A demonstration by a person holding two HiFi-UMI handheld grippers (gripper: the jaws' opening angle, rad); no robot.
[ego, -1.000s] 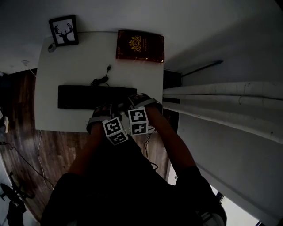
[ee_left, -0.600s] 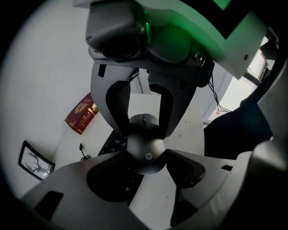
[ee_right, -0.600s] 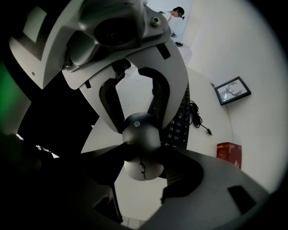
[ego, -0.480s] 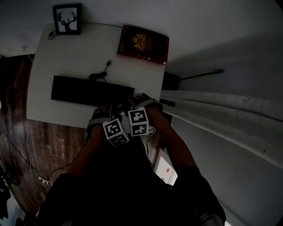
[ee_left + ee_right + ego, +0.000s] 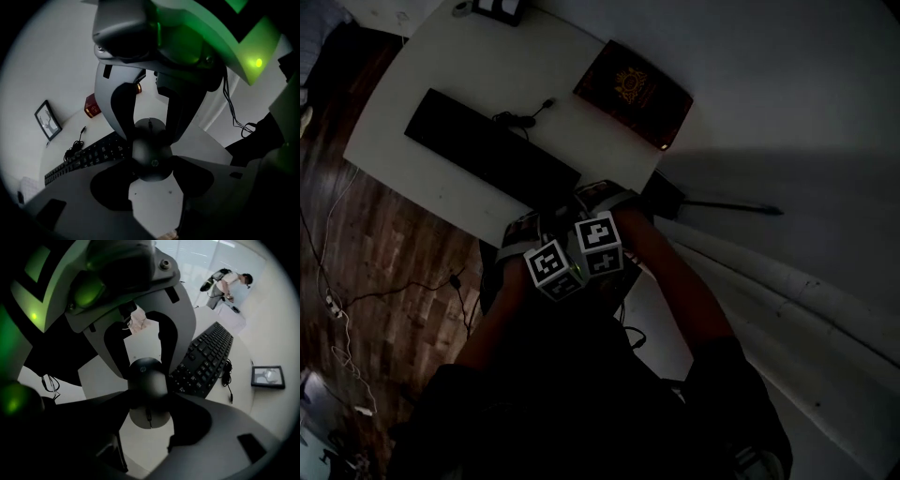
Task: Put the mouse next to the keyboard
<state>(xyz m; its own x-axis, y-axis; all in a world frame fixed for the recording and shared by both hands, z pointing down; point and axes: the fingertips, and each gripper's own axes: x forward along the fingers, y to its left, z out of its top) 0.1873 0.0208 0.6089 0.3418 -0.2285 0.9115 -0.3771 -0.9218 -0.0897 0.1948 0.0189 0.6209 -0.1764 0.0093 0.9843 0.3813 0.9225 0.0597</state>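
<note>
The keyboard (image 5: 487, 150) lay on the white table (image 5: 412, 94) in the upper left of the head view. Just below its right end, at the table's corner, sat the mouse (image 5: 151, 151). Our left gripper (image 5: 152, 164) pinched its sides from one end and our right gripper (image 5: 149, 397) from the other — both pairs of jaws spread wide on it. Further right lay a red book (image 5: 633, 92).

An office or study: white desk (image 5: 478, 66) carrying a black keyboard (image 5: 487, 150); framed deer print (image 5: 47, 120) at its far corner; red book (image 5: 633, 94) by its far edge; cables (image 5: 342, 328) trailing over wood floor (image 5: 384, 234).
</note>
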